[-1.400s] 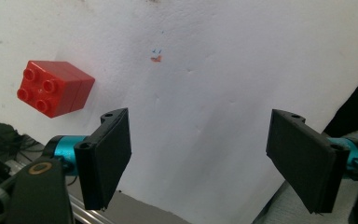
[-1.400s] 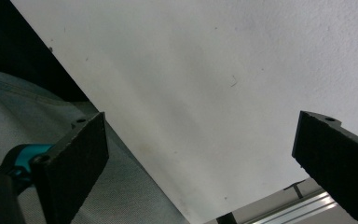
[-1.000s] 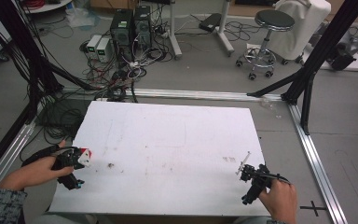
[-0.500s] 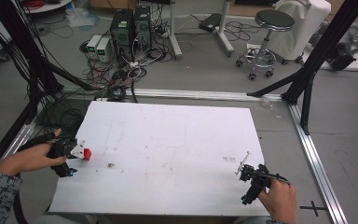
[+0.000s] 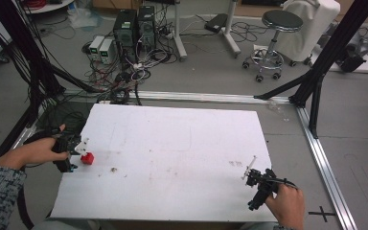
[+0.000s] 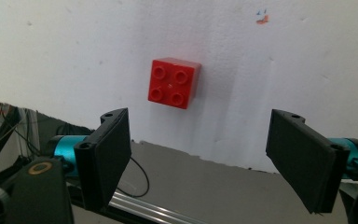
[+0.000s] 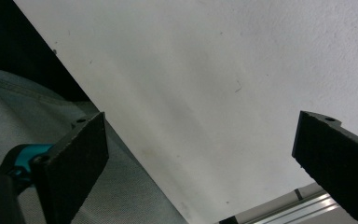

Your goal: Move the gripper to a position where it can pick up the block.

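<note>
A small red four-stud brick point(image 5: 87, 158) point(image 6: 174, 82) lies on the white table point(image 5: 172, 143) close to its left edge. My left gripper point(image 5: 72, 152) point(image 6: 205, 154) is just off that edge, open, its jaws spread wide and short of the brick, which nothing touches. My right gripper point(image 5: 258, 188) point(image 7: 205, 158) hovers over the table's front right corner, open with nothing between its jaws.
Aluminium frame rails point(image 5: 323, 163) run along the table's right and far sides. Black poles and cables point(image 5: 33, 76) stand at the left. Computers point(image 5: 134, 24) and a stool point(image 5: 275, 28) sit on the floor beyond. A few small marks point(image 5: 112, 169) dot the table.
The left hand has moved away from me along the left edge with the brick. The brick now rests on the table and the left jaws stand apart from it. The right gripper stayed put.
</note>
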The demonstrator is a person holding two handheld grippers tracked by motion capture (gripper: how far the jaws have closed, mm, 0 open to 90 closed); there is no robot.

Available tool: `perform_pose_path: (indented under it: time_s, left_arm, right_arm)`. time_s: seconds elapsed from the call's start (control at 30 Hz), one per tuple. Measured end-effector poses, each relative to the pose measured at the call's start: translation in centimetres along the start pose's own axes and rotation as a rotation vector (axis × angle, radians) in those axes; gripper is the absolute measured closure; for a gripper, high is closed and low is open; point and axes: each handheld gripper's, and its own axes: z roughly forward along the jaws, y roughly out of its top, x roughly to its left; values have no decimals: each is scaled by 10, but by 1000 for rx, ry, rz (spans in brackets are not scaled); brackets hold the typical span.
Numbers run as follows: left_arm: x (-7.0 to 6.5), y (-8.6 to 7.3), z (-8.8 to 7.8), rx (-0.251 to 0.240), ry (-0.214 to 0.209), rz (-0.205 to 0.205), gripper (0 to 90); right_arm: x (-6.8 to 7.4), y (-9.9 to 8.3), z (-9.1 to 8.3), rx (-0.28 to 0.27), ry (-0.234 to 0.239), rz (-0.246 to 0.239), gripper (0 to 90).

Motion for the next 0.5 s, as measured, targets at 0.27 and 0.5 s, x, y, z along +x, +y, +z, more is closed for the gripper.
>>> perform_pose_path:
  time_s: [0.27,0.5]
  left_arm:
    - [15,-1,12,-13,-52,60,223]
    - [23,0,24,-11,-56,95,223]
  right_arm:
    - [1,1,1,5,6,1,31]
    - [1,2,2,9,4,-12,31]
